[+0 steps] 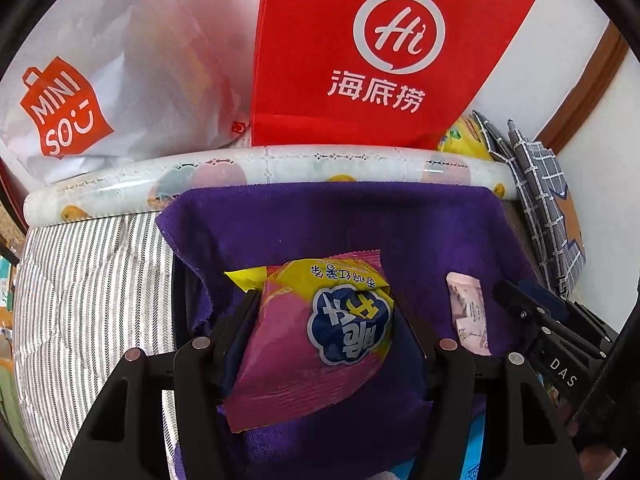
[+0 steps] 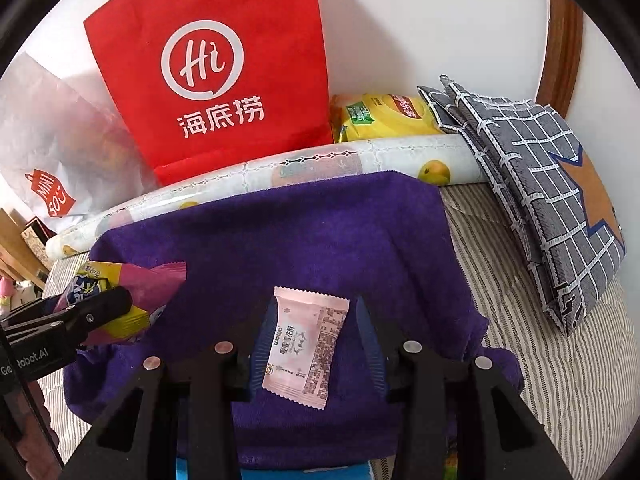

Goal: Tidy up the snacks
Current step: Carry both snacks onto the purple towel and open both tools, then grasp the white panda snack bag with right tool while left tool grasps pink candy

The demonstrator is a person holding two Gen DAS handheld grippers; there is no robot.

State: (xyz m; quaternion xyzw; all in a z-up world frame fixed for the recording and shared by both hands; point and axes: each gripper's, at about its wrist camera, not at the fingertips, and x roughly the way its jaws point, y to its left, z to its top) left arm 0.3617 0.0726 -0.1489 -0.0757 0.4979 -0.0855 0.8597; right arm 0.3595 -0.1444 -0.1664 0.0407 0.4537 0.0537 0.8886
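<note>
On fuzzy purple towel [image 2: 320,220], left fingers [image 1: 324,312] clamping crinkly chip bag [image 1: 320,332]; right fingers [image 2: 310,344] pinching flat pink sachet [image 2: 304,344].

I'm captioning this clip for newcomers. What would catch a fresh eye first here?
The bright red paper bag with a white Hi logo, standing at the back against the wall. Then the deep purple towel spread in the middle, with a pink and yellow snack packet between the left gripper's fingers.
</note>
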